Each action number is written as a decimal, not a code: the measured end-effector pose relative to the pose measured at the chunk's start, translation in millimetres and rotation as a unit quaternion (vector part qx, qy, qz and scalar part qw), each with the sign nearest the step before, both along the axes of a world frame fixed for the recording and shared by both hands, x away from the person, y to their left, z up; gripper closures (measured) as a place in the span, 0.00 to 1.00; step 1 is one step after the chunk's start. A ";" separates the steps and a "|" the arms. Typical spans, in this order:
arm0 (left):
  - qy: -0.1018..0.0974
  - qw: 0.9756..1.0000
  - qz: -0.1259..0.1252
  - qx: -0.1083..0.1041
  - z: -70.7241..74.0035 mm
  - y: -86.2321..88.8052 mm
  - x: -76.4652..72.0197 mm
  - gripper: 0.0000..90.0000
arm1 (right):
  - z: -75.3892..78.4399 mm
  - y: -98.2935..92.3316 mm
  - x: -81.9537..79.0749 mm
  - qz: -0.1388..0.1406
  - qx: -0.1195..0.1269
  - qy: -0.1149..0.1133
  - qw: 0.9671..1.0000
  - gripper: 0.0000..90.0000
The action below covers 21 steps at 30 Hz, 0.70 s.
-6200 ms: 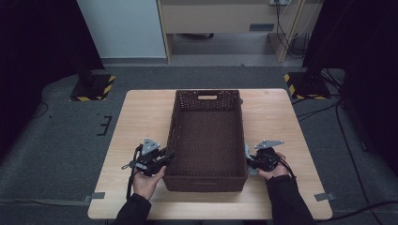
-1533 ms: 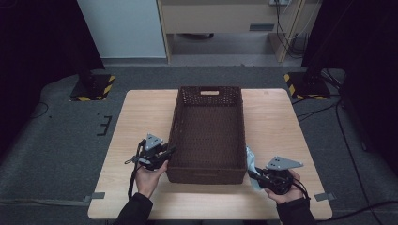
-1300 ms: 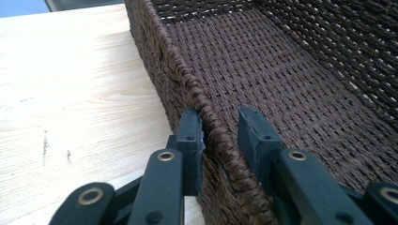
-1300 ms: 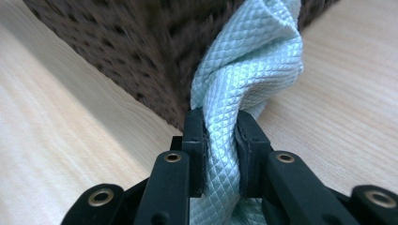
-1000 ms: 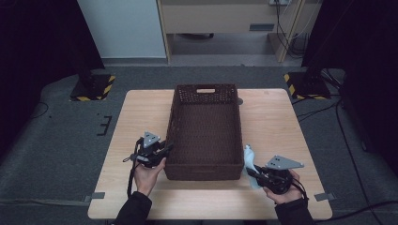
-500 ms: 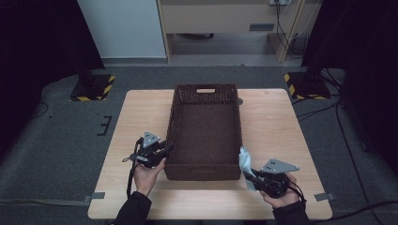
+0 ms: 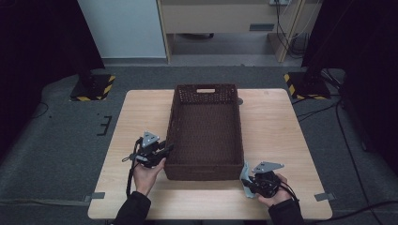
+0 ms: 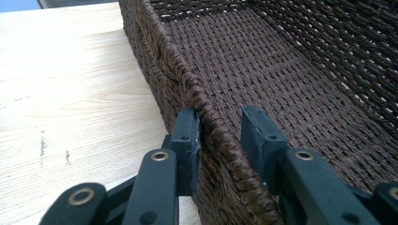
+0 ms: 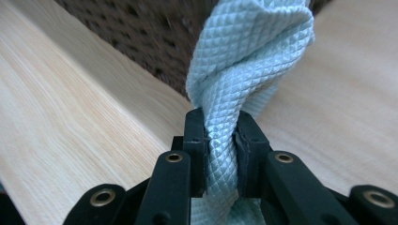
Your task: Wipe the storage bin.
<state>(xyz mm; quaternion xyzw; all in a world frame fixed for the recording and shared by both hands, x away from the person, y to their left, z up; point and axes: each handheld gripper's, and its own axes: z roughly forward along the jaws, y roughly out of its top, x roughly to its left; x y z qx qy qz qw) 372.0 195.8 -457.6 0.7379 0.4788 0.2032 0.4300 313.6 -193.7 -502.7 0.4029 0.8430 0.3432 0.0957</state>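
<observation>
A dark brown wicker basket [image 7: 204, 171] stands lengthwise on the middle of the wooden table [image 7: 281, 126]. My left gripper [image 7: 166, 149] straddles the rim of its left wall near the front corner. In the left gripper view the jaws [image 8: 220, 122] sit either side of the braided rim [image 8: 155, 42]; they have just been opening, and the inner pad stands off the weave. My right gripper [image 7: 248, 183] is low at the basket's near right corner, shut on a twisted pale blue cloth [image 7: 245, 176]. The cloth [image 9: 248, 51] rises from the right gripper [image 9: 220, 126] against the basket wall [image 9: 141, 33].
Bare table lies left and right of the basket. The near table edge is just behind both hands. Dark floor with cables surrounds the table, and yellow-black stand feet [image 7: 91, 88] sit beyond its far corners.
My right hand has sunk toward the table with the cloth, ending close to the basket's near right corner. The left hand has stayed at the basket's left wall.
</observation>
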 end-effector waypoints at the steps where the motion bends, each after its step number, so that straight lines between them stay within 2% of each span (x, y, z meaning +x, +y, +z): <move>1: 0.000 1.000 0.000 0.000 0.0 0.0 0.0 0.74 | -1.9 0.6 1.6 -0.002 -0.001 0.008 1.000 0.86; 4: 0.000 1.000 -0.001 -0.003 -0.4 0.4 0.4 0.73 | -6.1 1.0 6.4 -0.013 0.001 0.024 1.000 0.86; 7: 0.005 1.000 -0.002 -0.005 -0.4 1.1 0.8 0.73 | -7.6 0.9 8.2 -0.014 -0.001 0.025 1.000 0.86; 10: 0.008 1.000 -0.005 -0.008 -0.5 1.7 1.3 0.72 | -3.0 -4.9 8.5 -0.021 0.010 0.015 1.000 0.86; 12: 0.008 1.000 -0.006 -0.008 -0.7 1.9 1.5 0.72 | 3.1 -13.0 8.7 -0.040 0.018 -0.006 0.999 0.86; 16: 0.007 1.000 -0.006 -0.007 -0.7 1.8 1.3 0.72 | 14.6 -35.7 10.8 -0.093 0.038 -0.050 0.994 0.86; 19: 0.007 1.000 -0.007 -0.007 -0.9 2.0 1.4 0.72 | 17.7 -52.5 13.5 -0.128 0.023 -0.070 0.989 0.86; 21: 0.007 1.000 -0.008 -0.006 -1.0 2.1 1.5 0.71 | 16.8 -65.6 16.0 -0.158 0.016 -0.072 0.985 0.86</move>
